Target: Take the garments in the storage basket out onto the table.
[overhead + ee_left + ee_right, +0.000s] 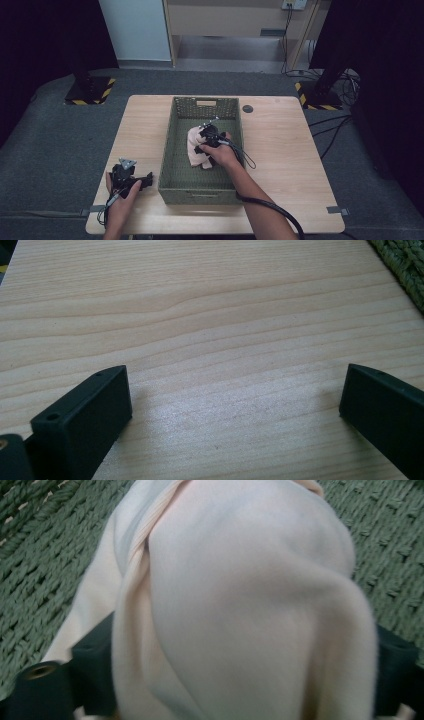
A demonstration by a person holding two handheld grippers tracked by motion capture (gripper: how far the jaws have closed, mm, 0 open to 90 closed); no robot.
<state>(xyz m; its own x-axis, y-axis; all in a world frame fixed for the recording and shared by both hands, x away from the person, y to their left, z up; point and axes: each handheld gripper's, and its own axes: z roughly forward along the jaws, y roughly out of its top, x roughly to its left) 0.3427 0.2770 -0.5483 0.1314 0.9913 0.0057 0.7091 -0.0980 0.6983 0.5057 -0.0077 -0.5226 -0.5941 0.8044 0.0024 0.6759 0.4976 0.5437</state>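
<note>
A pale pink cloth (193, 148) lies bunched on the floor of the green woven basket (167, 155) in the middle of the table. My right gripper (204, 140) reaches down into the basket. In the right gripper view its black jaws stand on either side of the cloth (240, 580), which bulges up between them and hides most of both, so my right gripper (240, 680) is shut on the bundle. My left gripper (146, 180) rests on the wood left of the basket. Its jaws (235, 410) are open with bare table between them.
The wooden table (280, 150) has free room right and left of the basket. A small dark round disc (247, 108) sits near the far edge. A corner of the basket (402, 267) lies close ahead of the left gripper. Black stand bases (90, 90) are on the floor beyond.
</note>
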